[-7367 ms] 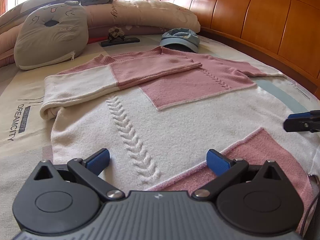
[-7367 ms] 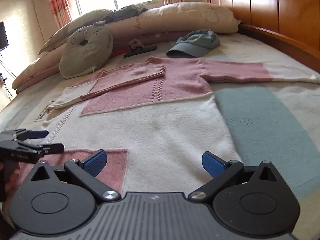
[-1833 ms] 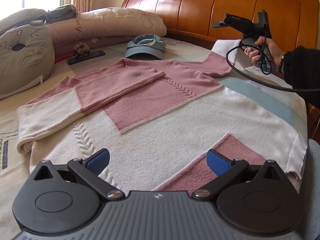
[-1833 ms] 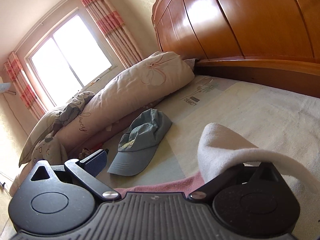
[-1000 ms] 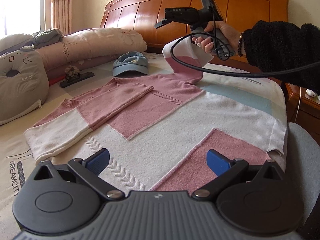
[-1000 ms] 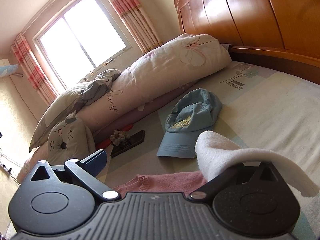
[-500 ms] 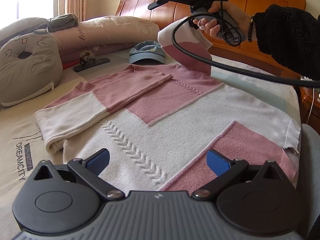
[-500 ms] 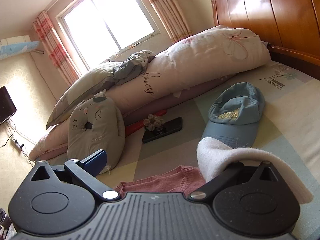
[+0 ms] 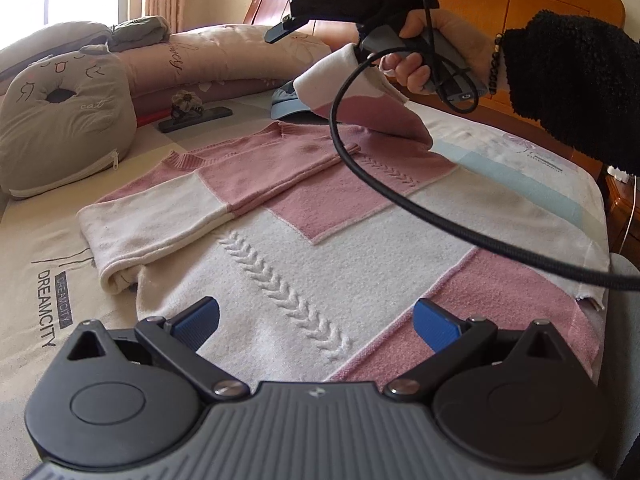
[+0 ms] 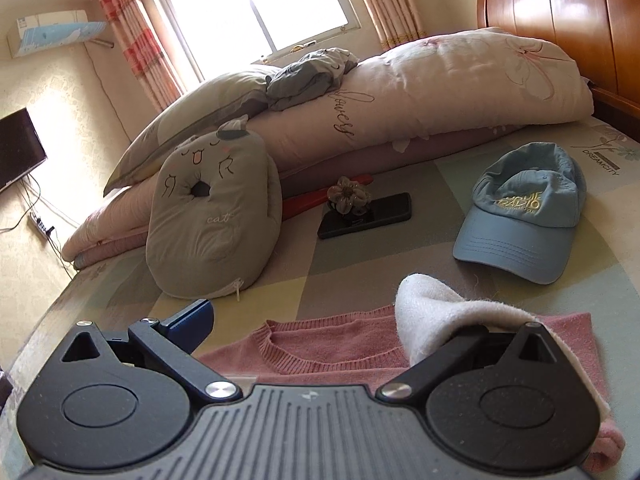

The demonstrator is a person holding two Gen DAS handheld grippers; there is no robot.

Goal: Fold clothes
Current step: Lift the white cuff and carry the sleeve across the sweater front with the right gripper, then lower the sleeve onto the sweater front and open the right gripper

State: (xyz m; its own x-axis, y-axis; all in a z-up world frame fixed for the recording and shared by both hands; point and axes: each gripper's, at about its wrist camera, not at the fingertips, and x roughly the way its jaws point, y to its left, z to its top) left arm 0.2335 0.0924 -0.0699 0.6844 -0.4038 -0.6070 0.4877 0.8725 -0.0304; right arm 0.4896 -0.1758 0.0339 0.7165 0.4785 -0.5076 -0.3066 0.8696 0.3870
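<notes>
The left gripper (image 9: 316,318) hangs open over the sweater (image 9: 320,248) on the bed (image 9: 32,248), while the right gripper (image 9: 280,32), jaws apart, carries the sleeve (image 10: 432,300) draped over one finger.

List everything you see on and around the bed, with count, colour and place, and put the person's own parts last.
sweater: one, pink and cream, spread flat on the bed
raised sleeve: one, cream cuff and pink, draped over one finger of the right claw
cap: one, light blue, beyond the collar
phone: one, black, left of the cap
flower clip: one, grey-brown, on the phone
cat cushion: one, grey, far left
rolled duvet: one, pale pink, along the window side
headboard: one, orange wood
left claw: one, black, blue pads, open over the hem
right claw: one, black, open
hand: one, black fuzzy sleeve
</notes>
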